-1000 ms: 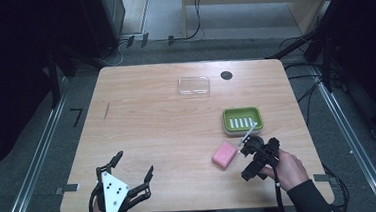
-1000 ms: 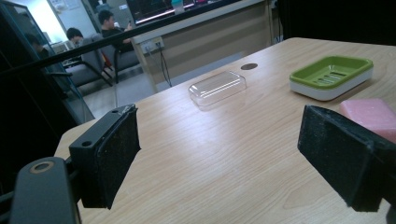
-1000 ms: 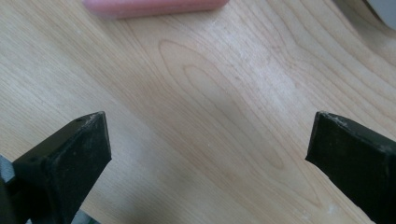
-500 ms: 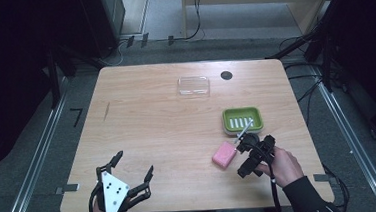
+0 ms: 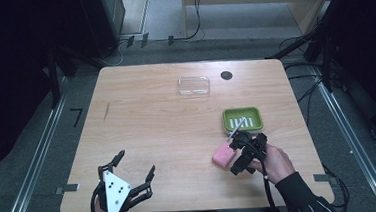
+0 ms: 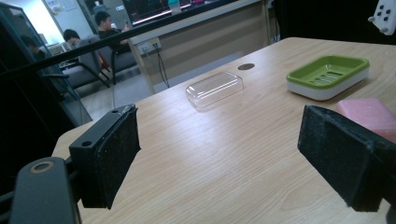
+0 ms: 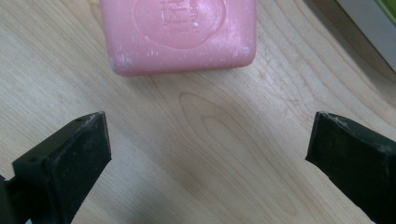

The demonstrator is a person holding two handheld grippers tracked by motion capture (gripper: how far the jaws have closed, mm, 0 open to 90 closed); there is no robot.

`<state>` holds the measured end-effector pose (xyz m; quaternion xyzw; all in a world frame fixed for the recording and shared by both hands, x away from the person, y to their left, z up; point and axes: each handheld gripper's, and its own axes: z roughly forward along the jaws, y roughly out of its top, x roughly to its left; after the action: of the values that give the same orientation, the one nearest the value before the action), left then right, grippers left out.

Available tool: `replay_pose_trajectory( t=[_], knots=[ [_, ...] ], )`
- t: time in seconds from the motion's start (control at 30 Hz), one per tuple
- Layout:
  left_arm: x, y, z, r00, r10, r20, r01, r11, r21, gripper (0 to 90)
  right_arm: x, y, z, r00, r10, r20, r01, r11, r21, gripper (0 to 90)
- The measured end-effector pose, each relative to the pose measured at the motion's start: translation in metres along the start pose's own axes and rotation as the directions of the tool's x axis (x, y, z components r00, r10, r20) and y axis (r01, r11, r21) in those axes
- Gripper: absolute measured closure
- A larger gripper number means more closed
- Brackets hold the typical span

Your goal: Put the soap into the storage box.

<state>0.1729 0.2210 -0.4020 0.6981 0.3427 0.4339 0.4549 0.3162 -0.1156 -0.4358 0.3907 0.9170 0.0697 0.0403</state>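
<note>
A pink soap bar (image 5: 223,156) lies flat on the wooden table (image 5: 152,123), just below-left of a green soap dish (image 5: 242,119). My right gripper (image 5: 236,157) is held low at the soap's right side and stands open. In the right gripper view the soap (image 7: 180,32) lies just beyond the open gripper (image 7: 210,140), with bare wood between the jaws. My left gripper (image 5: 135,163) hovers open near the front left edge, holding nothing. In the left gripper view, the open gripper (image 6: 229,156) faces the soap (image 6: 369,114) and the dish (image 6: 329,74).
A clear plastic lid (image 5: 193,85) rests near the table's far edge, beside a round black hole (image 5: 226,75). In the left gripper view the lid (image 6: 215,87) sits mid-table. Dark floor with cables surrounds the table. People sit beyond a window (image 6: 93,28).
My right gripper has crept up and left, closer to the pink soap. The left gripper has stayed put.
</note>
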Motion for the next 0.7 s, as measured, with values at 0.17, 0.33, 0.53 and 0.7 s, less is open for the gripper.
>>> replay_pose_trajectory(
  t=[0.17,0.33,0.53,0.7],
  knots=[
    [0.001,0.0,-0.001,0.9999,-0.01,-0.003,0.01,0.9999,-0.004,13.1,0.001,0.006,0.002,0.9998,-0.004,-0.017,0.004,1.0,-0.002,0.0],
    [0.001,0.0,-0.002,1.0,-0.006,-0.006,0.006,1.0,0.0,13.1,0.002,0.013,0.004,0.9995,-0.005,-0.031,0.005,1.0,-0.01,0.0],
    [0.001,0.0,-0.002,1.0,-0.004,-0.006,0.004,1.0,0.0,13.1,0.003,0.025,0.007,0.9989,0.002,-0.046,-0.002,1.0,-0.01,0.0],
    [0.001,0.0,-0.002,1.0,-0.006,-0.007,0.006,1.0,-0.001,13.1,0.005,0.032,0.011,0.9986,-0.006,-0.053,0.006,1.0,-0.006,0.0]
  ],
)
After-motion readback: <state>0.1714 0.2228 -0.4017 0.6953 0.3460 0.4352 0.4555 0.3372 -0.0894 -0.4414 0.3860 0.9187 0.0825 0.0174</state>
